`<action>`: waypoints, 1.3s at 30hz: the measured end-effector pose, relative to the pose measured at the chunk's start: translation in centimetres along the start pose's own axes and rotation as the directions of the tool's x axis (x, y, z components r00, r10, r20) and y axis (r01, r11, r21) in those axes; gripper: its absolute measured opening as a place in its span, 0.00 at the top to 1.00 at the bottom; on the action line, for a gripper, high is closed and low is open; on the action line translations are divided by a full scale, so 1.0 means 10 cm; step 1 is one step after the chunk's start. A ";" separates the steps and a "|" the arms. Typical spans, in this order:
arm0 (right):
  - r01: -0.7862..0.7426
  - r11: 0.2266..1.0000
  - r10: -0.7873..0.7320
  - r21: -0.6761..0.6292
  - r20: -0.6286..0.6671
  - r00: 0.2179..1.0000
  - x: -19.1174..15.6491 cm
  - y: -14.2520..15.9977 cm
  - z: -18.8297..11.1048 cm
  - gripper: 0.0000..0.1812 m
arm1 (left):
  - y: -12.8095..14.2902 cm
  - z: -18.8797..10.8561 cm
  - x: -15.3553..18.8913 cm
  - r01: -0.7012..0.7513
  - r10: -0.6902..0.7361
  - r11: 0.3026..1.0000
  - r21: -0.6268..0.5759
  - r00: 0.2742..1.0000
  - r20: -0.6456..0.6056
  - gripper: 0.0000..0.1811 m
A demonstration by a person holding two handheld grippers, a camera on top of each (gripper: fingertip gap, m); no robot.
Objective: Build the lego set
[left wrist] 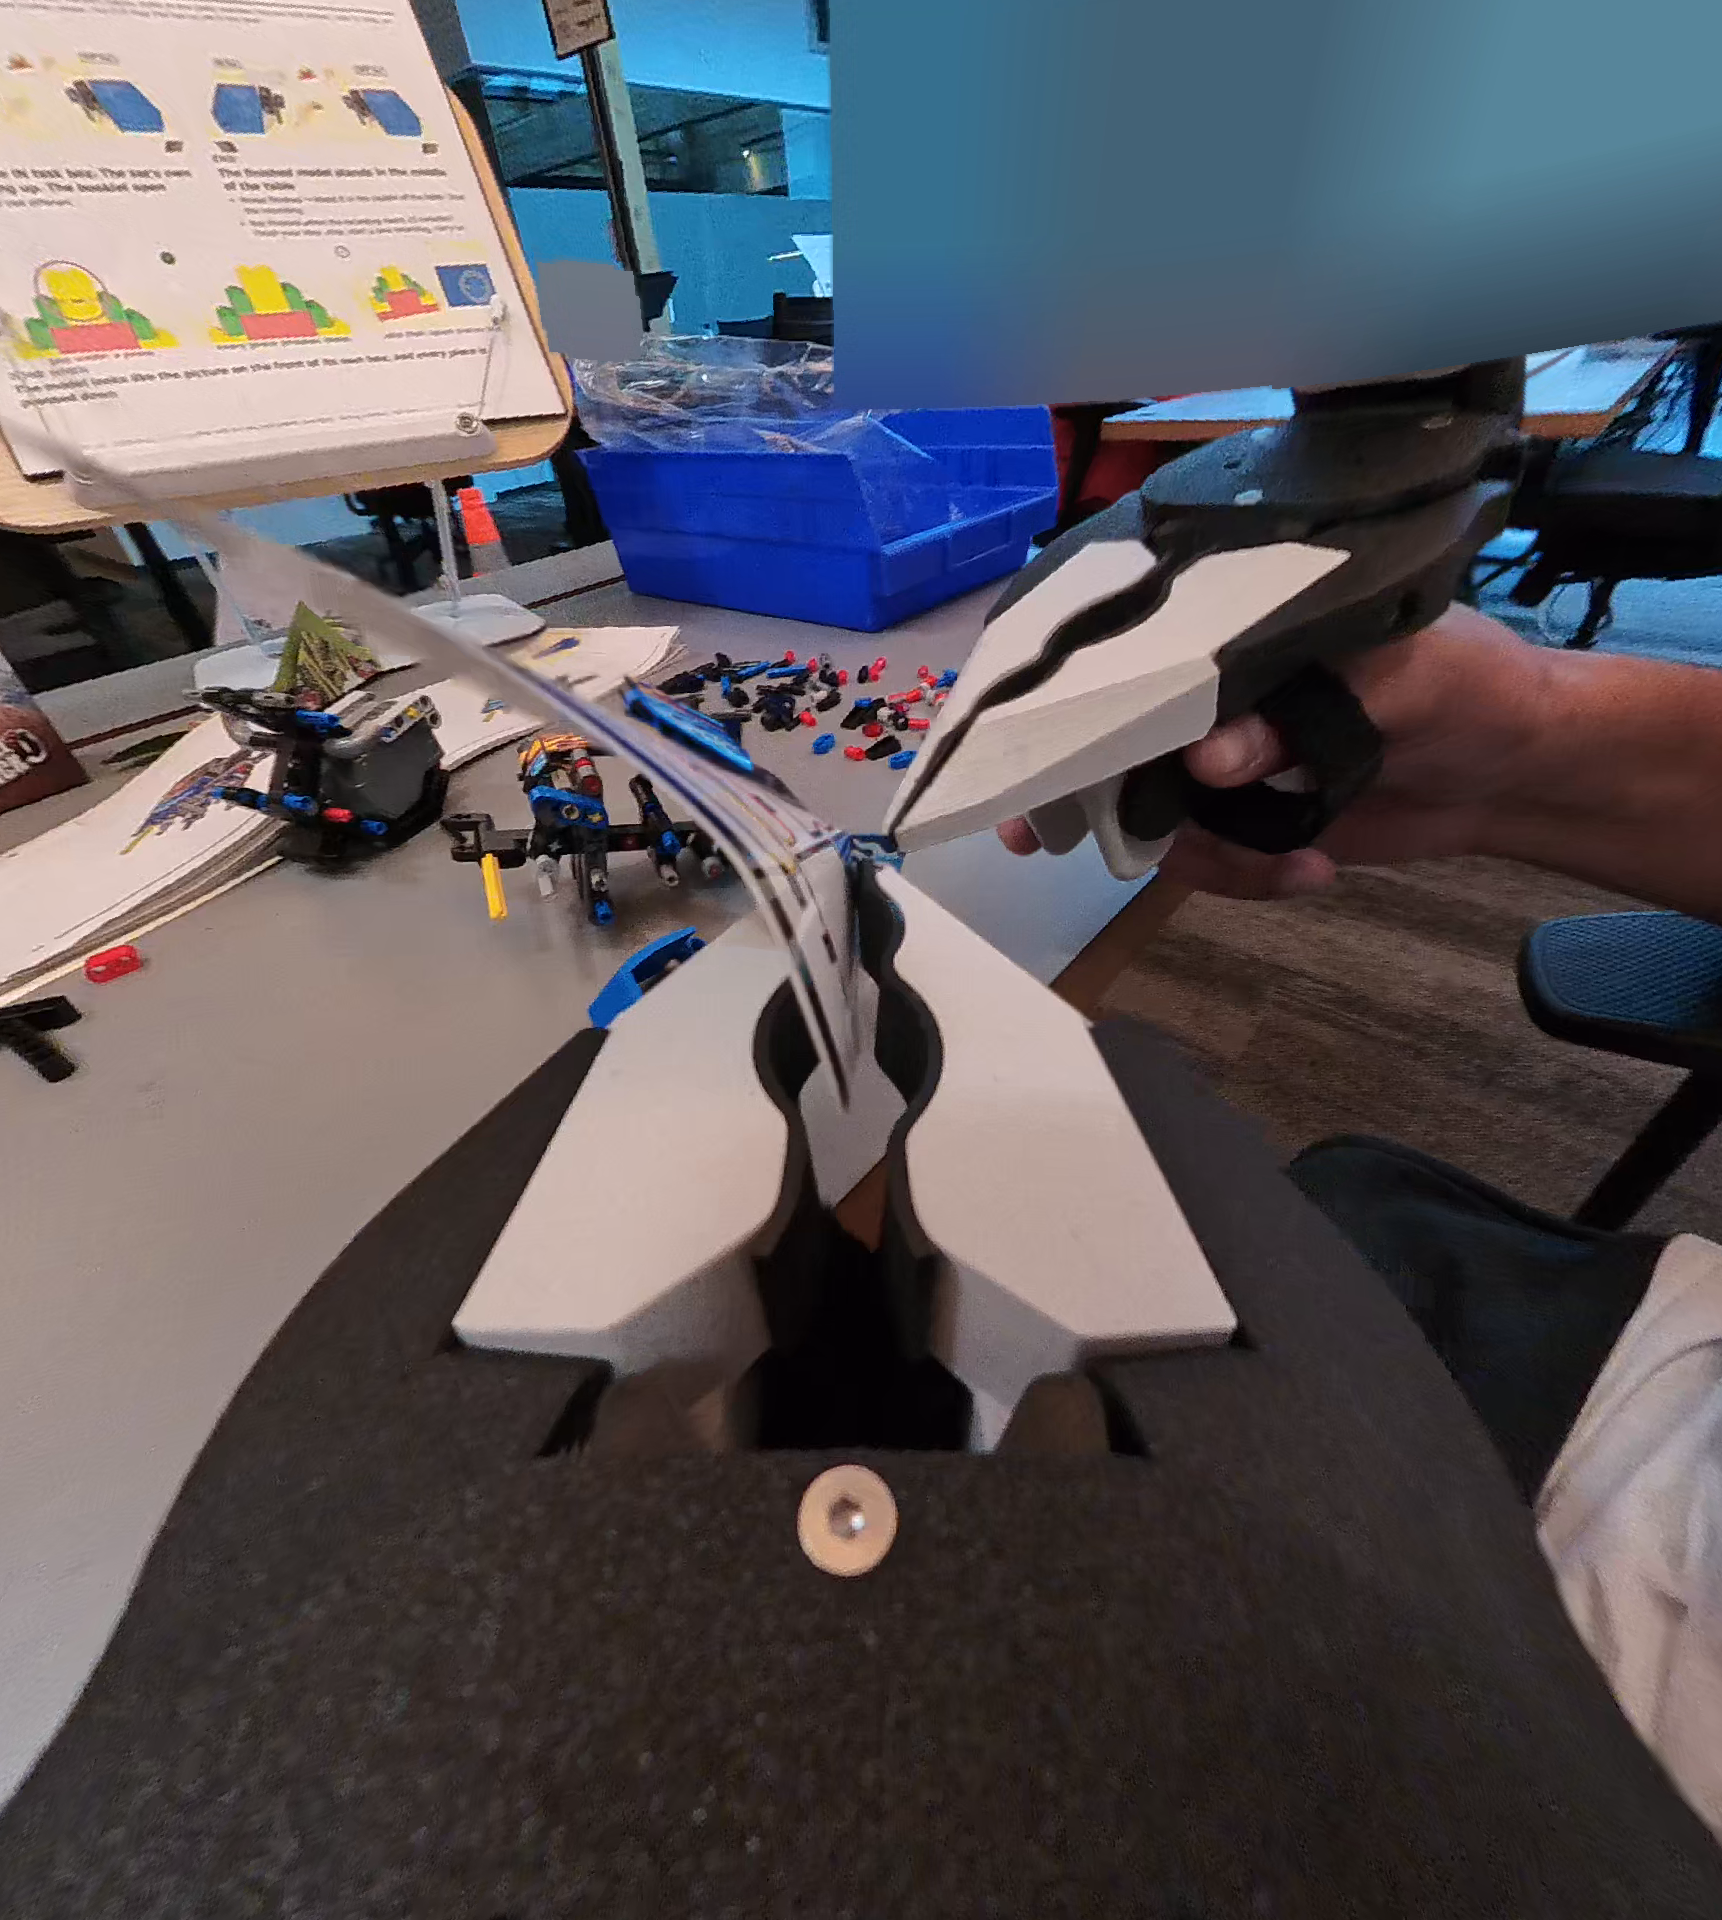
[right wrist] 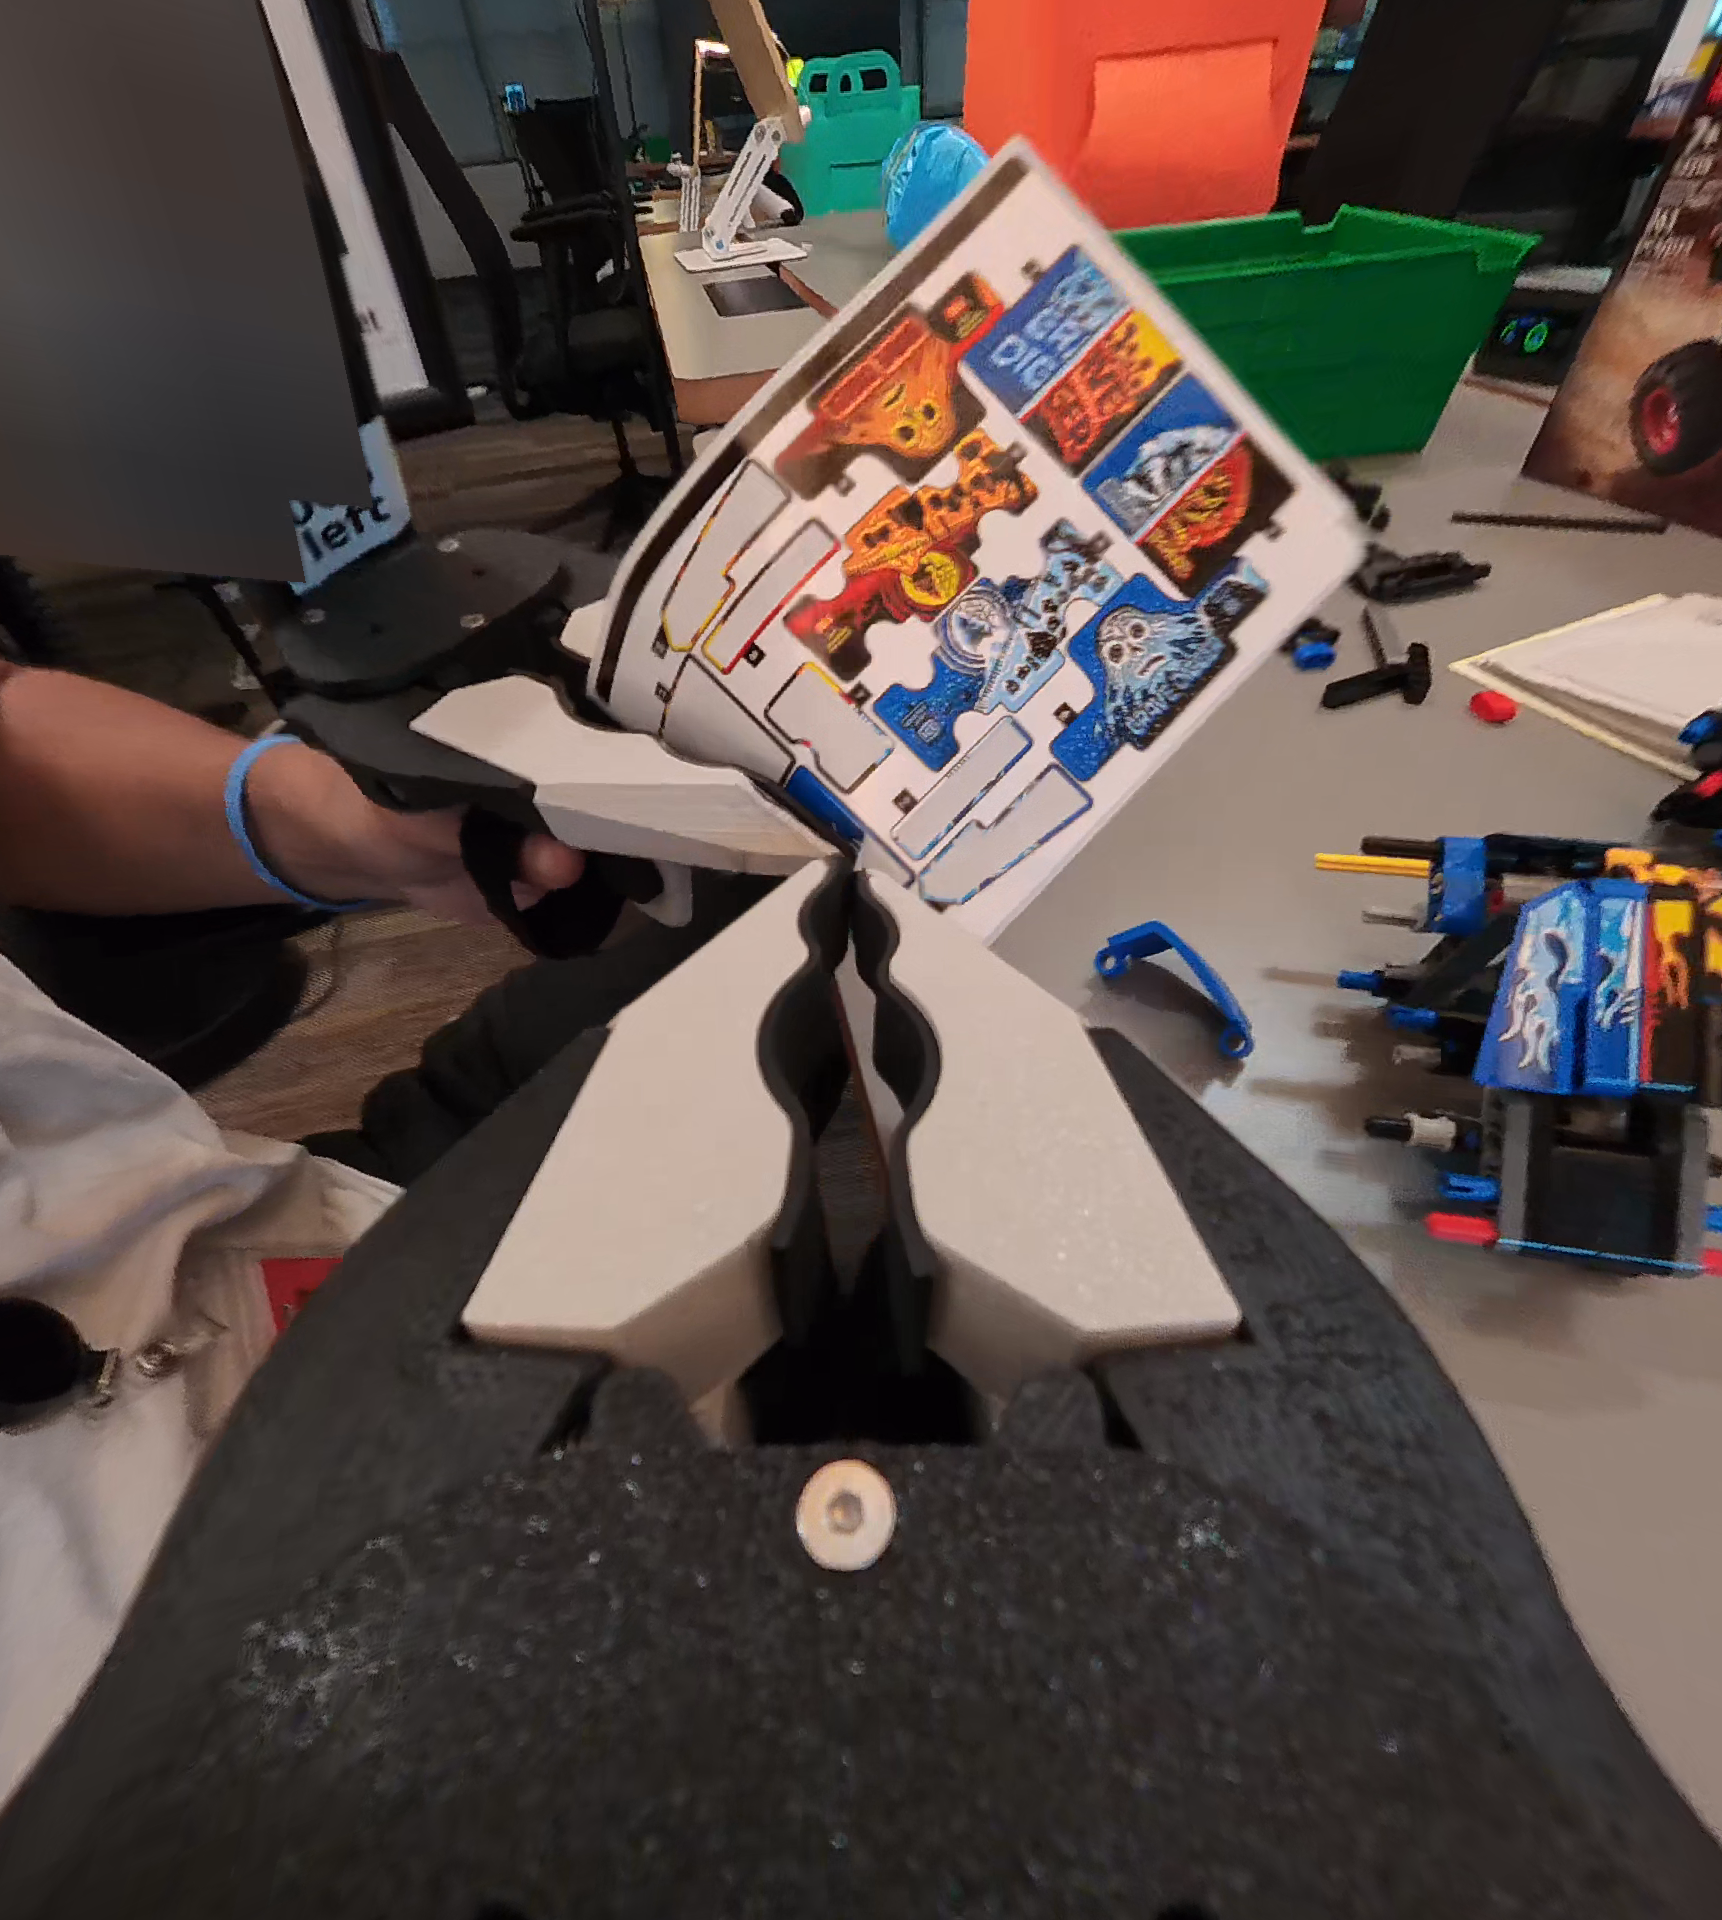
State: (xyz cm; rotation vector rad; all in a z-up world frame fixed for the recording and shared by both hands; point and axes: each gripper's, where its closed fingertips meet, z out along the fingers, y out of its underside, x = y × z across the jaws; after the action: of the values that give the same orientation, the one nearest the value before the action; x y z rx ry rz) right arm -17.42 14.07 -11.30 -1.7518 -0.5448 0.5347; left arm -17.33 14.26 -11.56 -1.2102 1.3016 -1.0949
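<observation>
**Sticker sheet pinched between both grippers**

The sticker sheet (right wrist: pixel 982 540) hangs above the near table edge, its lower corner clamped in the left gripper (left wrist: pixel 862 883). The right gripper (right wrist: pixel 852 883) is closed at the same corner, apparently on a small blue sticker (left wrist: pixel 872 847), though its tips hide the contact. Beyond, on the grey table (left wrist: pixel 213 1195), lie a curved blue piece (right wrist: pixel 1179 977), the flame-decorated lego model (right wrist: pixel 1626 1039), an open instruction booklet (left wrist: pixel 109 862) and scattered small pieces (left wrist: pixel 805 696). Farthest back stands a blue bin (left wrist: pixel 826 520).

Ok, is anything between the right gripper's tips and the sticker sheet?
No. The right gripper is shut at the lower corner of the sticker sheet, with nothing between them; the left gripper clamps the sheet.
</observation>
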 end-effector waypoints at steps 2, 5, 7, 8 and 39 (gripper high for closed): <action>-0.092 0.996 0.092 0.007 0.033 0.995 0.02 0.00 -0.01 1.00 | 0.01 -0.01 0.00 -0.040 0.040 0.999 -0.010 0.999 0.011 0.99; -0.227 0.973 0.223 0.046 0.084 0.971 0.08 -0.04 -0.05 1.00 | 0.01 -0.03 0.03 -0.057 0.057 0.998 -0.014 0.998 -0.020 0.96; -0.228 0.972 0.224 0.052 0.064 0.972 0.15 -0.04 -0.08 1.00 | -0.01 -0.04 0.01 -0.036 0.035 0.999 -0.007 0.999 -0.033 0.95; -0.204 0.978 0.202 0.046 0.053 0.978 0.16 -0.02 -0.09 1.00 | -0.01 -0.05 0.00 -0.010 0.010 1.000 -0.005 0.999 -0.042 0.94; -0.441 0.898 0.438 -0.011 0.131 0.889 0.12 0.13 0.01 1.00 | 0.01 -0.06 -0.18 -0.181 0.186 0.982 -0.051 0.975 0.120 1.00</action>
State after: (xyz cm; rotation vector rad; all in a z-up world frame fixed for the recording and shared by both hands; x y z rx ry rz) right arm -16.42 14.61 -12.62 -1.8367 -0.2234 0.9755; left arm -17.96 16.04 -11.41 -1.1439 1.3158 -0.8522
